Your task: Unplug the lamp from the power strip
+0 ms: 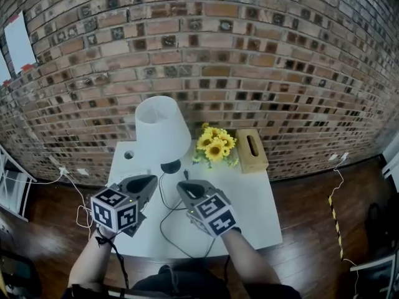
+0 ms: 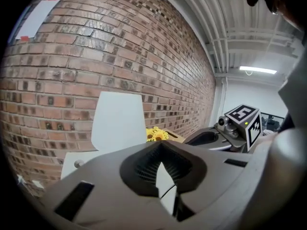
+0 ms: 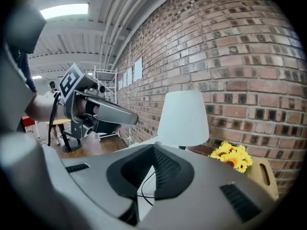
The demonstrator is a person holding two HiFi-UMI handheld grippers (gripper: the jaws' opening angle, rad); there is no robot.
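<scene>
Two closed, empty jaws pairs: left gripper (image 1: 149, 180), right gripper (image 1: 182, 186) flanking black cord (image 1: 160, 192) of white-shaded lamp (image 1: 161, 129), above white tabletop (image 1: 255, 210) (power strip unseen); approaching or retreating.

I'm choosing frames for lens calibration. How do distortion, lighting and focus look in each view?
Head view: even light, sharp, but the brick wall bows strongly. Left gripper view: black fisheye corners, ceiling light strip glaring at right. Right gripper view: same dark corners, ceiling light blown out upper left, lamp shade crisp.
</scene>
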